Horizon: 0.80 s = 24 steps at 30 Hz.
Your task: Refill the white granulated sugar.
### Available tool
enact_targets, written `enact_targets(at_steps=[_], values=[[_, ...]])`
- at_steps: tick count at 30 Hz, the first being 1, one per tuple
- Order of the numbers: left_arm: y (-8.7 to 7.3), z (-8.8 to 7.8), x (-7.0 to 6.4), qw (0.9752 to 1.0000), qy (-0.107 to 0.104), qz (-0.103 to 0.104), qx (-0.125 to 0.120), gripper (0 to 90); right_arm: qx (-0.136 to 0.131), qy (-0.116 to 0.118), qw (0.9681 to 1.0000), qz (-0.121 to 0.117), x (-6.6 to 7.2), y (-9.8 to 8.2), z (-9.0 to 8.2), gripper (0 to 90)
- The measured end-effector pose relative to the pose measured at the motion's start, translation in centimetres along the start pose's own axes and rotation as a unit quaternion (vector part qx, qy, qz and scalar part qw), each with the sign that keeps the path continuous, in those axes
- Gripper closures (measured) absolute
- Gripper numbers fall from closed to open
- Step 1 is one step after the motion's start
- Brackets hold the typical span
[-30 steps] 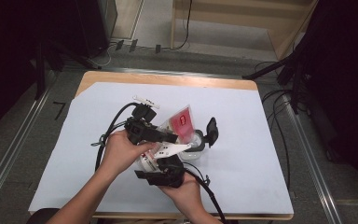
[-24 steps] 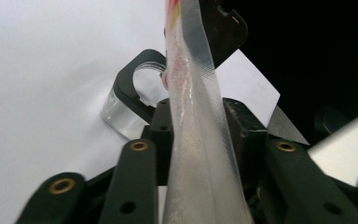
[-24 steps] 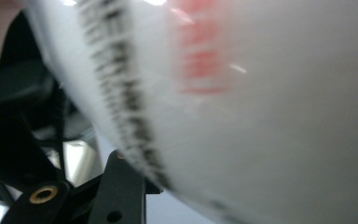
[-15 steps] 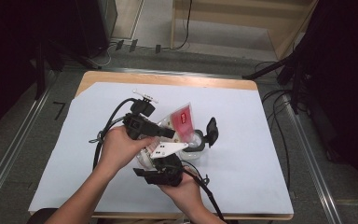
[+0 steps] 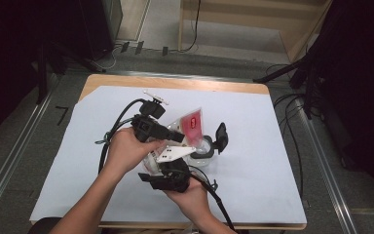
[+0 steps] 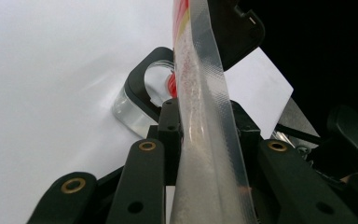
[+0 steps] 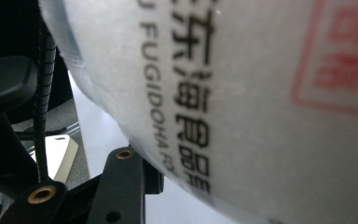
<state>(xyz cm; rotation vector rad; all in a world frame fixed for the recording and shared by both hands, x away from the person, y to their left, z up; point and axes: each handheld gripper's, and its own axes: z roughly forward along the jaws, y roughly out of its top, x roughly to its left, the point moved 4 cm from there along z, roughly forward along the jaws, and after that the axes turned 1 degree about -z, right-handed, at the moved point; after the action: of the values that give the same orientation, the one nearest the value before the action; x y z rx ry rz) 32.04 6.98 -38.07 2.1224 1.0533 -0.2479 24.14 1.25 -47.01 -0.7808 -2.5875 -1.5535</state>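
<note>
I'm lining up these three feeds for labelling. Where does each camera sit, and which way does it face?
High view: above the person's side, looking forward and down at the table; both forearms show.
Left gripper view: rides the left gripper, looking along its jaws, pinched on the clear pouch.
Right gripper view: rides the right gripper, pressed close to the pouch's printed face; one jaw shows.
All three share the pouch.
</note>
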Motion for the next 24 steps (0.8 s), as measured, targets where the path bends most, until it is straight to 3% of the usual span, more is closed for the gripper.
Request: enact_targets(at_steps=[16, 19, 24], values=[[0.29, 0.11, 0.36, 0.9998, -0.013, -0.011, -0.008, 70.2, 0.013, 0.000, 0.9999, 0.005, -0.11, 0.26, -0.14, 61.5], [0.35, 0.01, 0.27, 0.9997, -0.018, -0.018, -0.006, 67.1, 0.011, 0.009, 0.9996, 0.024, -0.07, 0.58, -0.38, 61.7], [0.37, -0.30, 0.02, 0.9998, -0.016, -0.012, 0.000, 65.9, 0.005, 0.017, 0.9993, 0.032, 0.10, 0.81, -0.52, 61.7]])
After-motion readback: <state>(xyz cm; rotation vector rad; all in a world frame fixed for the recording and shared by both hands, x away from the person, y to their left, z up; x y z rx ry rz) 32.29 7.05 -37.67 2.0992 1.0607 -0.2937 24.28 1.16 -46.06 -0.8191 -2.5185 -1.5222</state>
